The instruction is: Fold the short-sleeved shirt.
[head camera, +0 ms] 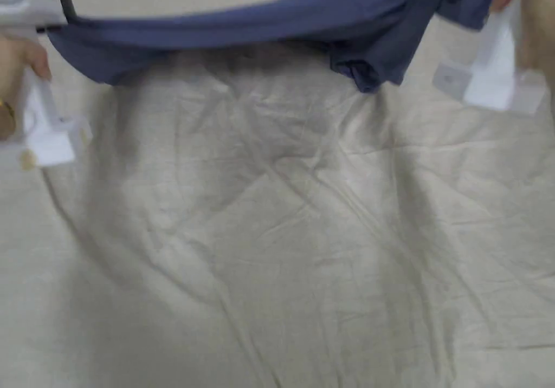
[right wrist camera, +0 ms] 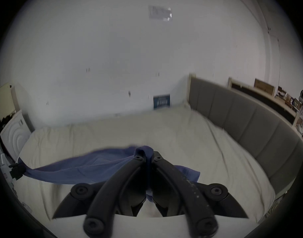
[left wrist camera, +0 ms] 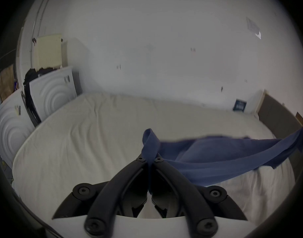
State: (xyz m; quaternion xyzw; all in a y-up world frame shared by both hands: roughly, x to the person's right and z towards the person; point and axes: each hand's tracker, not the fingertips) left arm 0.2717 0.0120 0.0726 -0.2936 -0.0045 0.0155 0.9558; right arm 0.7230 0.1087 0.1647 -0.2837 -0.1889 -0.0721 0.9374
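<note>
Left gripper [left wrist camera: 149,161] and right gripper [right wrist camera: 148,159] raised apart, jaws clamped on shirt [head camera: 244,31].

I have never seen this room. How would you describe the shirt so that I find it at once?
Look at the wide bed with the pale, creased sheet, set against a white wall. Above the sheet, a blue shirt hangs stretched between the left hand-held gripper and the right hand-held gripper, each shut on one end. It is the only dark blue cloth there.
</note>
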